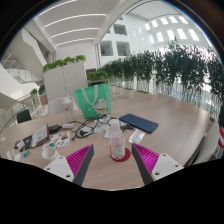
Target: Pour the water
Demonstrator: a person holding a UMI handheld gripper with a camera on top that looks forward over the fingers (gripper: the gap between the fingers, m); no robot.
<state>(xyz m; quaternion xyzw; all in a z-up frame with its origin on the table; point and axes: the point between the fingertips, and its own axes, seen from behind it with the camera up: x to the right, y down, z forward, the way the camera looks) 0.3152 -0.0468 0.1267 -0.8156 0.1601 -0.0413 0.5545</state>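
- Gripper view, lower middle of the frame: a small clear plastic bottle [118, 142] with a pale cap stands upright on the round counter [175, 125], on a reddish coaster [119, 155], between the two magenta pads [80, 160] and a little ahead of their tips.
- The gripper [112, 163] has its jaws released and spread wide, with a plain gap on either side of the bottle; nothing is held.
- Handling, as a judgement: the bottle looks light and thin-walled, likely to dent under a hard squeeze and slick on its sides; a hold at mid-body, below the neck, seems safest, and its tall, narrow shape could tip if nudged by one finger first.
- Left of the bottle, in the middle left of the frame: a loose clutter of cables [88, 127], a white cup [49, 151] and small items I cannot identify.
- Right of centre: a dark blue notebook [139, 123] lies flat, apart from the bottle.
- Upper centre: a green bag [93, 98] beyond the counter, with potted plants [165, 68] behind.
- Nothing stands between the fingers and the bottle.
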